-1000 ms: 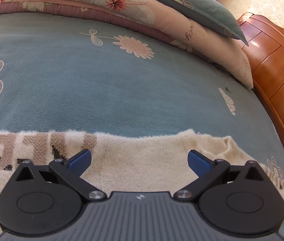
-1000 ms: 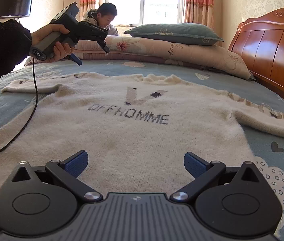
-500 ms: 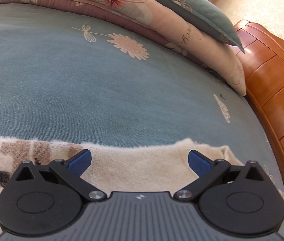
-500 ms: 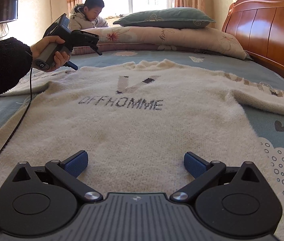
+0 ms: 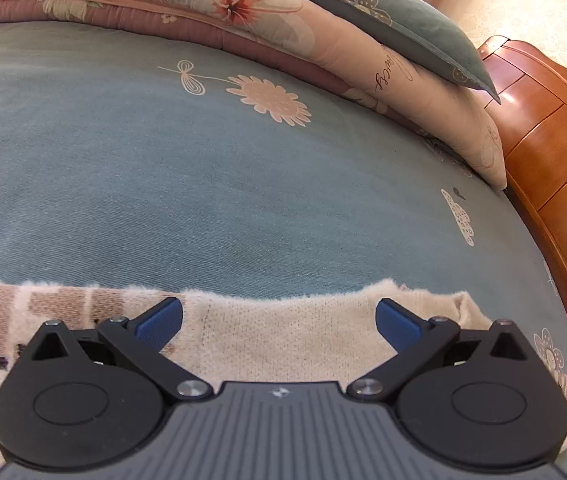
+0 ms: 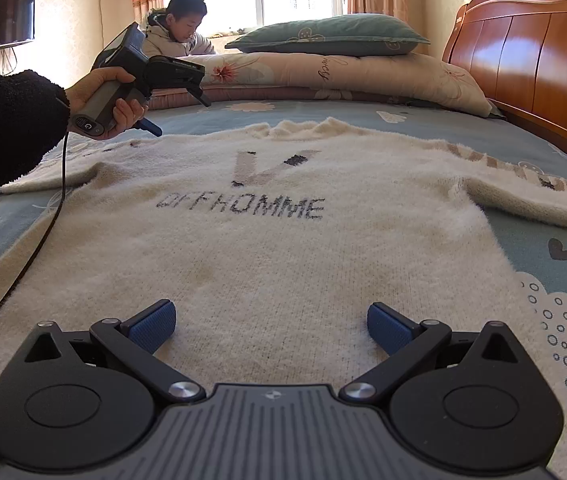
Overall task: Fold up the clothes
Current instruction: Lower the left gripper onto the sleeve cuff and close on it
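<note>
A fluffy cream sweater (image 6: 283, 248) with dark lettering lies flat and face up on the blue bed sheet (image 6: 563, 248), sleeves spread to both sides. My right gripper (image 6: 271, 326) is open, low over the sweater's hem. In the right wrist view a hand in a black sleeve holds my left gripper (image 6: 179, 116) above the sweater's left shoulder. In the left wrist view that left gripper (image 5: 279, 322) is open over the sweater's (image 5: 283, 344) upper edge near the collar, with a patterned sleeve band (image 5: 23, 312) to its left. Nothing is between either pair of fingers.
A folded floral quilt (image 6: 343, 72) with a teal pillow (image 6: 331, 34) on top lies at the head of the bed. A wooden headboard (image 6: 531, 60) runs along the right. A person (image 6: 175, 28) sits by the window beyond the bed. A cable (image 6: 39, 240) trails across the sweater's left side.
My left gripper has shifted a little over the shoulder and collar area, staying open. My right gripper has edged further over the hem, also open. The sweater has not moved.
</note>
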